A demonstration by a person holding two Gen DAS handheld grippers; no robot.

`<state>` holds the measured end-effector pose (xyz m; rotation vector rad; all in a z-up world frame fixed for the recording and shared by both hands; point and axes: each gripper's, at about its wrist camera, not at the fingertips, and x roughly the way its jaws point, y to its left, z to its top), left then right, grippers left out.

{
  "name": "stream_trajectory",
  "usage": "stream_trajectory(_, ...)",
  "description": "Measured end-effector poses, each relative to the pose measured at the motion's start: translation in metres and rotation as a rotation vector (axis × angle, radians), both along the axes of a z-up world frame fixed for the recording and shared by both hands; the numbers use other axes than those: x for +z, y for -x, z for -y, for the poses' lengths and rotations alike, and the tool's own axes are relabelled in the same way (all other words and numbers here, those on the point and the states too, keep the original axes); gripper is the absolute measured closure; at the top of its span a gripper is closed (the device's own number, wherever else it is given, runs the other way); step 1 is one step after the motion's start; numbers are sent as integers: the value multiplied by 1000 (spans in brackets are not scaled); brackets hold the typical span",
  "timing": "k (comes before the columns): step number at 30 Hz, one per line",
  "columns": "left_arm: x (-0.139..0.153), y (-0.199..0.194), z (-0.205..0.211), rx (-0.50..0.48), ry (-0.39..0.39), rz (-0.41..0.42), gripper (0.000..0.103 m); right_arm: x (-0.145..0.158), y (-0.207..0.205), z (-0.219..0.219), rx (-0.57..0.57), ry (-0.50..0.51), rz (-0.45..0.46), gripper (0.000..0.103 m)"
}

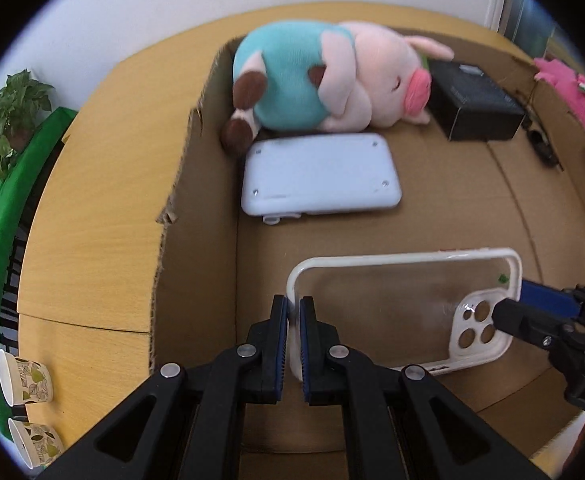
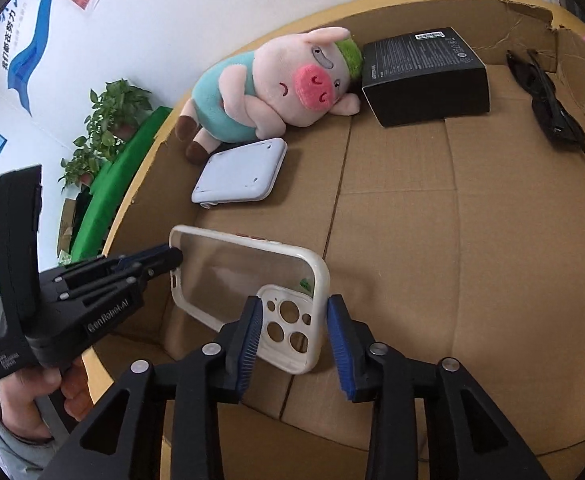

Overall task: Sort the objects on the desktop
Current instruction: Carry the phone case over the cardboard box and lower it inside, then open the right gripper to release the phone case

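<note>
A clear phone case with a white rim (image 1: 404, 312) (image 2: 252, 280) is held up over a flattened cardboard sheet (image 1: 432, 208). My left gripper (image 1: 294, 308) is shut on the case's short end; it shows from outside in the right wrist view (image 2: 168, 258). My right gripper (image 2: 292, 312) is open, its blue pads on either side of the case's camera-cutout end with a gap on the right side. Its fingers (image 1: 532, 312) show in the left wrist view at that end.
On the cardboard (image 2: 432, 220) lie a plush pig (image 1: 324, 80) (image 2: 276, 88), a white flat device (image 1: 320, 174) (image 2: 240, 172), a black box (image 1: 472, 100) (image 2: 424, 76) and black sunglasses (image 2: 548, 100). Two paper cups (image 1: 24, 380) stand on the wooden table (image 1: 92, 220). A pink plush (image 1: 572, 96) sits far right.
</note>
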<state>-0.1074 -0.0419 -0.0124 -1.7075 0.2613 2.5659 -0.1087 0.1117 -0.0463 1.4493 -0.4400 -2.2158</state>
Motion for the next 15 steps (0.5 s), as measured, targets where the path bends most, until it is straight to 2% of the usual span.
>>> stream_trajectory(1,-5,1,1,5,-7,12,98,0,3,3,-2,-8,4,66)
stream_trajectory(2,-8,2,3,11,-15,19,98,-1,6,6,-1,-16,8,61)
stream_trajectory(3,-7,1,4,18,-23,12,98,-2,9,10,0,-20,8,54)
stream_trajectory(5,-2,-2,6,21,-46,-15,98,0,11,13,2,-34,-9,51)
stream_trajectory(6,0,-5,7,18,-63,-29,96,3,11,13,7,-32,-25,43)
stream_trajectory(8,8,-12,13,31,-108,-60,93,13,6,10,18,-2,-51,38)
stream_trajectory(10,17,-20,18,48,-151,-108,90,35,-9,-3,-7,-2,-139,26)
stream_trajectory(12,32,-35,23,59,-195,-197,73,55,-25,-17,-40,-47,-223,4)
stream_trajectory(13,42,-44,22,61,-212,-253,66,65,-38,-25,-60,-84,-280,1)
stream_trajectory(15,60,-69,13,52,-249,-400,32,79,-64,-41,-104,-184,-389,0)
